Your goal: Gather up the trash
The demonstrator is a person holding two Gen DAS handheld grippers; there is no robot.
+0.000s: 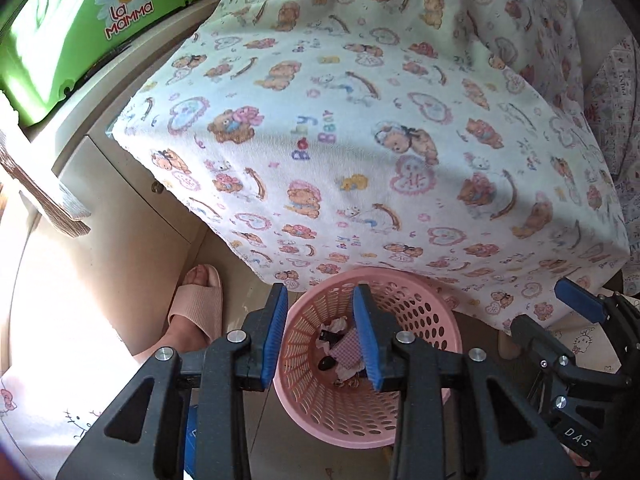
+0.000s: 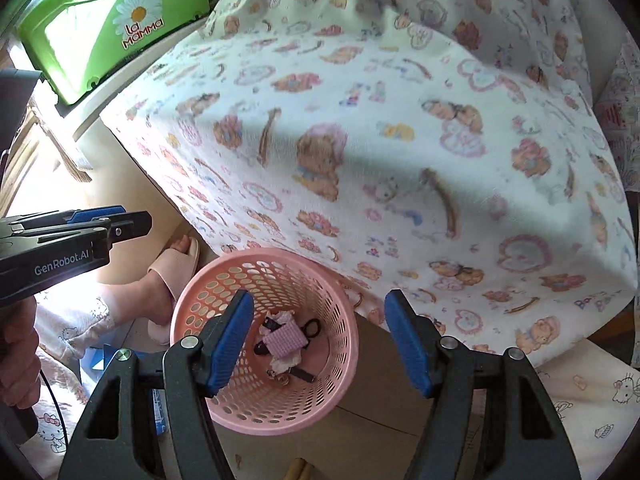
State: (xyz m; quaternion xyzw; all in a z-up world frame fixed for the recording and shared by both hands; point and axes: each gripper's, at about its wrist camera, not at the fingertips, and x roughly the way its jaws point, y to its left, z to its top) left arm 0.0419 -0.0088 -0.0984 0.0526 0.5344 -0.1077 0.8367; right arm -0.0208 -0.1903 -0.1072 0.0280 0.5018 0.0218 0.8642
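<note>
With jaws parted and empty, the left gripper [image 1: 320,336] and right gripper [image 2: 320,344] are held above the pink basket [image 2: 224,276], where the trash [image 2: 286,342], apparently crumpled tissue and small dark bits, is kept together.

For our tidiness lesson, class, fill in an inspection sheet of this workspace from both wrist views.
Surface: table under teddy-print cloth, bare of objects.
Job's things: pink basket on floor, holding crumpled paper, a pink checked piece and dark bits.
Clutter: green box beside the table.
Grippers: left claw and right claw open, empty, above the basket.
Cables: thin black lead by the hand.
Surroundings: foot in pink slipper, cabinet door.
</note>
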